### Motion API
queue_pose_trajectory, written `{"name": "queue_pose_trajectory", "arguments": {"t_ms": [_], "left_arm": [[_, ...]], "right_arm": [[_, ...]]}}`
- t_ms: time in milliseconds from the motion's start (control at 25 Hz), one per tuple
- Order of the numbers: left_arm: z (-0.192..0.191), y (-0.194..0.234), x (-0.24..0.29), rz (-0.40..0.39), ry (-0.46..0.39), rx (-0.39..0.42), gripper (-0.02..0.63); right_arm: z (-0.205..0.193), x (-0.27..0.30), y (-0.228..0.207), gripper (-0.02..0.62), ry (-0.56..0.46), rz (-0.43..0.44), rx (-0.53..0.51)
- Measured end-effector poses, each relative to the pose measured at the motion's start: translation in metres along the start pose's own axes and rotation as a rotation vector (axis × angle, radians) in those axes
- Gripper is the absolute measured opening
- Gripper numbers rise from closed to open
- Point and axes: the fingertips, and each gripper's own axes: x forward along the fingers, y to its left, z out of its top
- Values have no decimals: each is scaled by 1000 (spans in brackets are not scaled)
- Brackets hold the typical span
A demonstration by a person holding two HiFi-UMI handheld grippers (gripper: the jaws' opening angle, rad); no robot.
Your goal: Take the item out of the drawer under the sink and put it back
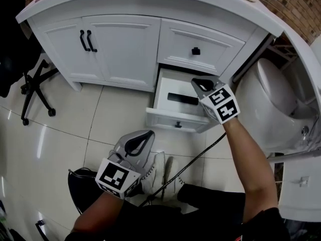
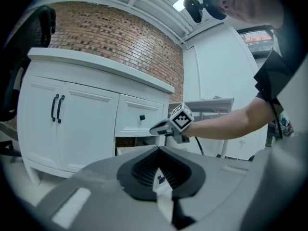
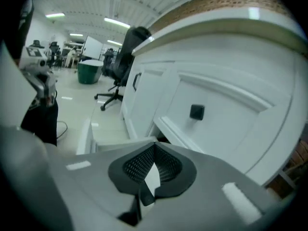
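- Nearest the camera, the left gripper (image 1: 145,135) hangs over the floor (image 1: 115,119) just in front of the drawer (image 1: 165,118). Its tips point toward the drawer, and its jaws are pressed together with nothing between them.
- White shoes (image 1: 158,172) rest on the floor on the near side of the drawer, and a thin black cable (image 1: 200,154) runs slantwise past them.
- The drawer stands open, the lower of two at the right end of the white vanity (image 1: 115,49). A small black knob (image 1: 178,125) sits on its front.
- The item (image 1: 182,99), flat and black, lies on the drawer's bottom toward the back. Neither gripper touches it.
- The right gripper (image 1: 196,83) is held above the drawer's right rear corner, tilted downward and apart from the item. Its jaws meet tip to tip and hold nothing.
- The upper drawer (image 1: 195,39), directly above the open drawer, is closed.
- Two doors (image 1: 105,59) with black handles (image 1: 86,40) are left of the drawer, both closed.
- A white toilet (image 1: 271,109) stands right of the drawer, close beside the vanity.
- A black chair (image 1: 35,87) stands far left of the drawer, well apart from it.
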Motion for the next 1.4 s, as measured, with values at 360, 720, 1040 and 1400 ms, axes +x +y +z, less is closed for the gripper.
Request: {"name": "queue_pose_trajectory", "arguments": {"t_ms": [360, 720, 1040, 1400], "left_arm": [[12, -12, -8, -25, -29, 12, 6], [13, -23, -4, -42, -29, 24, 6], [16, -32, -1, -56, -28, 35, 5], [27, -39, -9, -59, -41, 60, 5]], "right_arm": [[30, -125, 57, 5, -222, -42, 189], [-7, -185, 102, 5, -275, -83, 420], [-29, -193, 123, 5, -270, -103, 514], [-27, -209, 135, 5, -289, -103, 535]]}}
